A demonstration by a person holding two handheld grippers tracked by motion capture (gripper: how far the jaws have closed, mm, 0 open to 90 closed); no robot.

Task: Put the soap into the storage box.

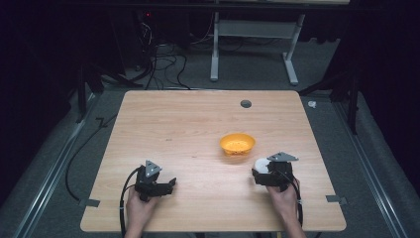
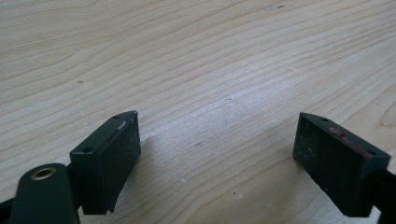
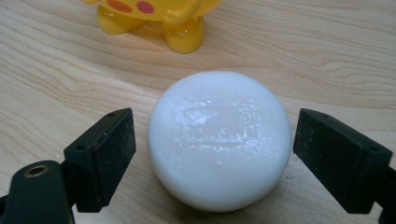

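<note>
A white round bar of soap point(image 3: 219, 140) lies on the wooden table point(image 1: 188, 129), just in front of a yellow bowl point(image 1: 237, 143) on small feet point(image 3: 182, 32). My right gripper point(image 3: 213, 127) is open, one black jaw on each side of the soap with a gap at both sides. In the high view the soap point(image 1: 260, 164) shows at the tip of my right gripper point(image 1: 262, 172), near the table's right front. My left gripper point(image 1: 171, 185) rests low at the left front, open, with bare wood between the jaws of my left gripper point(image 2: 217, 135).
A grey round grommet point(image 1: 245, 103) sits near the table's far edge. Pieces of grey tape point(image 1: 337, 199) mark the front corners. Beyond the table stand a white desk frame point(image 1: 252, 29) and cables point(image 1: 163, 64) on a grey floor.
</note>
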